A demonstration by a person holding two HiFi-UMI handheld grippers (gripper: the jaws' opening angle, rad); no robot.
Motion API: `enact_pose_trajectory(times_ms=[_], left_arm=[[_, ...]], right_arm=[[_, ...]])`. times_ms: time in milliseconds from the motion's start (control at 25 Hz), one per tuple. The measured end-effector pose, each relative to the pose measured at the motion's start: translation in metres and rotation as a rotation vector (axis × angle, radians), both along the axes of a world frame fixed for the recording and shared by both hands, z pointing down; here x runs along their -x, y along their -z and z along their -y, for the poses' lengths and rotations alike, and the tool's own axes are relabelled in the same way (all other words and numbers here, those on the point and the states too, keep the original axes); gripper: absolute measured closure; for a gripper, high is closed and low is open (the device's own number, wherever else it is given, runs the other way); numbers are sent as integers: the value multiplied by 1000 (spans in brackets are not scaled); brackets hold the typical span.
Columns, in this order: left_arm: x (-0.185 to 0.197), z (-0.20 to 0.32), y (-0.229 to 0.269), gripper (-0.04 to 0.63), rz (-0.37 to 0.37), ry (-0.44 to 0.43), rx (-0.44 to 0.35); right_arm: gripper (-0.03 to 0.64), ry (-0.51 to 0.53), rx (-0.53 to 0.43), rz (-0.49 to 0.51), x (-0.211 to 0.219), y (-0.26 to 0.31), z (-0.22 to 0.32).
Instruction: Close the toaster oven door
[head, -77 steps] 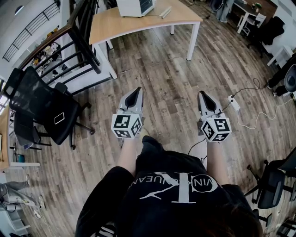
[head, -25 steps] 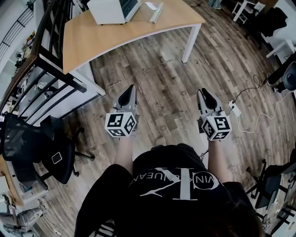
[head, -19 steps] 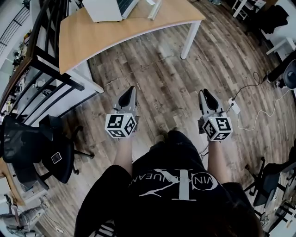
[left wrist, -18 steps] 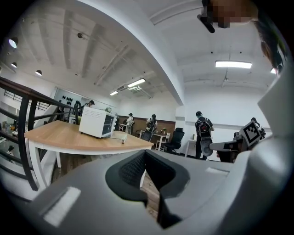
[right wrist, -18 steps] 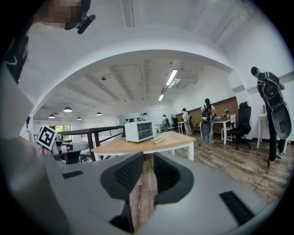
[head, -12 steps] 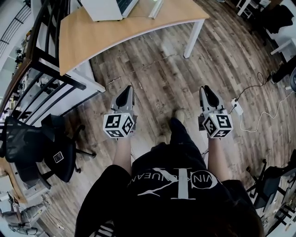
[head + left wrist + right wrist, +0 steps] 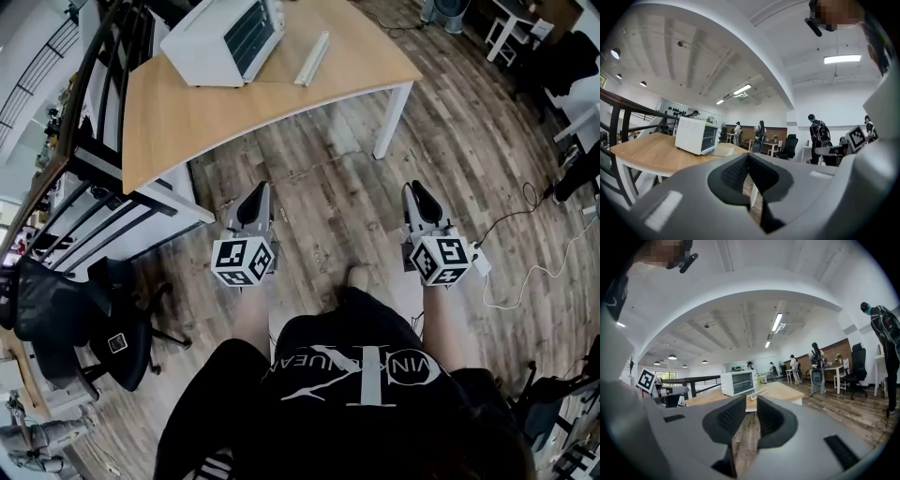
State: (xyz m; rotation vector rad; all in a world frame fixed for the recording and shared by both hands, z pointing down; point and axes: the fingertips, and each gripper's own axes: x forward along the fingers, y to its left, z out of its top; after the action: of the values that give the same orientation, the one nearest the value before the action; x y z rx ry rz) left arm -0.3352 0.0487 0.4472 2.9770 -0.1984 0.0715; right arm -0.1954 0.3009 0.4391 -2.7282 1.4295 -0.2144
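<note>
Toaster oven [image 7: 225, 39] on table [image 7: 187, 103], left gripper [image 7: 257, 190] closed empty, right gripper [image 7: 415, 189] slightly apart

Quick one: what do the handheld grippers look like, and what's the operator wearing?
Both the left gripper and right gripper are grey tapered shells with black ribbed pads. Each carries a white cube with black square markers. The operator wears a black T-shirt with white lettering.

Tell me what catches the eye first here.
The white toaster oven sits on the far side of a wooden table, and its door looks folded down in front of it. Nearer, the left gripper and right gripper hang over the plank floor, both empty and well short of the table.
</note>
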Motion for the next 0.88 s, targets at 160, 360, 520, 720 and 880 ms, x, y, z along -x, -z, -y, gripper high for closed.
enact_pose_trajectory(times_ms=[160, 360, 520, 720, 880], left_arm=[[-28, 4, 4, 584, -4, 32, 1], [-55, 14, 7, 584, 4, 77, -15], [-80, 13, 11, 584, 0, 95, -49], [-107, 2, 7, 584, -9, 90, -28], [-116, 2, 0, 584, 17, 89, -24]], right_arm=[[584, 45, 7, -9, -34, 4, 9], [584, 97, 12, -22, -66, 6, 21], [584, 123, 23, -43, -92, 6, 19], [584, 128, 27, -38, -119, 2, 10], [583, 131, 25, -10, -127, -8, 10]])
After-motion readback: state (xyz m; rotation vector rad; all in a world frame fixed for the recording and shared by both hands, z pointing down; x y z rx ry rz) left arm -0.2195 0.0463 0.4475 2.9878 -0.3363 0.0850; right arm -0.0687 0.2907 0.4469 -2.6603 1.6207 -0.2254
